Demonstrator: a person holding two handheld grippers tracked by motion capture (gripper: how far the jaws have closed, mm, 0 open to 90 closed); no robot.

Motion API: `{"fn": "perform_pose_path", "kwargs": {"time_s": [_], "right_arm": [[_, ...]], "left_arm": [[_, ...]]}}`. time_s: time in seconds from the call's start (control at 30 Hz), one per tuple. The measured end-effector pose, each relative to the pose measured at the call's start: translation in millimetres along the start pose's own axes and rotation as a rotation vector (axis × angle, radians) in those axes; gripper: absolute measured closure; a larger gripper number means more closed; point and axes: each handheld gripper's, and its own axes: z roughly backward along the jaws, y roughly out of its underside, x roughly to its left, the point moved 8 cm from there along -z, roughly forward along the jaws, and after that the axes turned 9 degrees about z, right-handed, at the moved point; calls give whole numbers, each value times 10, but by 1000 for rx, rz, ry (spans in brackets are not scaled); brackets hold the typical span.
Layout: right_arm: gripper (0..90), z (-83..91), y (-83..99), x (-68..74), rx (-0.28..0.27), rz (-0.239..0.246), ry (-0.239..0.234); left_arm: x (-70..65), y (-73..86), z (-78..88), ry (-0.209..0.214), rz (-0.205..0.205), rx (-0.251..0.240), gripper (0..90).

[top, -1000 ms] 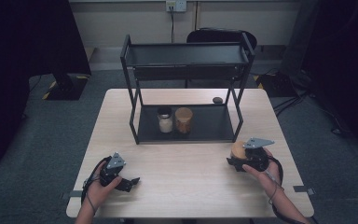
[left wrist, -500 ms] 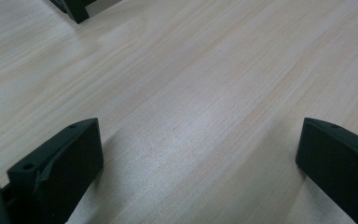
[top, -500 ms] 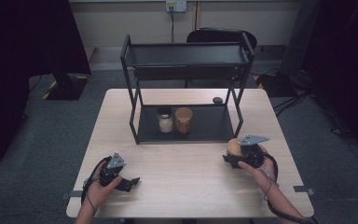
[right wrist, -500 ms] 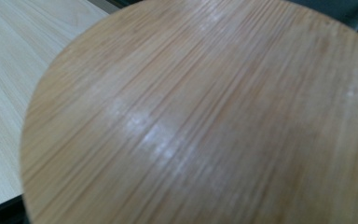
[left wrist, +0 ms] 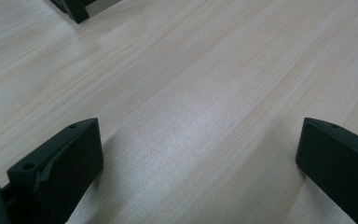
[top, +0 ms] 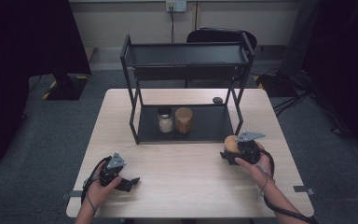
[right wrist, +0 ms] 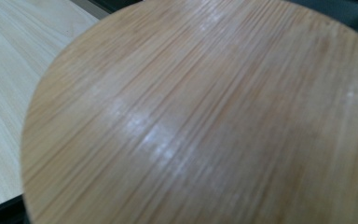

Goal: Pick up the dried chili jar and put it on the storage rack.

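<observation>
A jar with a round bamboo lid (top: pixel 230 143) sits in my right gripper (top: pixel 229 153), which is shut on it just in front of the black rack's right leg. That lid (right wrist: pixel 205 121) is very close in the right gripper view and hides the jaws. My left gripper (top: pixel 131 182) rests on the table near the front left, open, with only bare wood between its fingers (left wrist: pixel 65 163). In the left gripper view the left gripper (left wrist: pixel 200 140) has its jaws standing wide apart.
A black two-tier rack (top: pixel 186 56) stands at the table's middle back. Its bottom shelf holds a white-filled jar (top: pixel 165 121) and a brown-filled jar (top: pixel 183 120). A small dark object (top: pixel 217 99) lies behind it. A rack foot (left wrist: pixel 77 9) shows ahead of the left gripper.
My right gripper with the jar has shifted a little to the left, closer to the rack. The left hand has stayed put.
</observation>
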Motion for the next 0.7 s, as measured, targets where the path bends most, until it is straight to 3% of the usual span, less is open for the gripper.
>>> {"fn": "perform_pose_path", "kwargs": {"time_s": [0.7], "right_arm": [[253,-151,-157,-8,-3,4,-8]], "left_arm": [[0,0,0,0,0,0,1]]}}
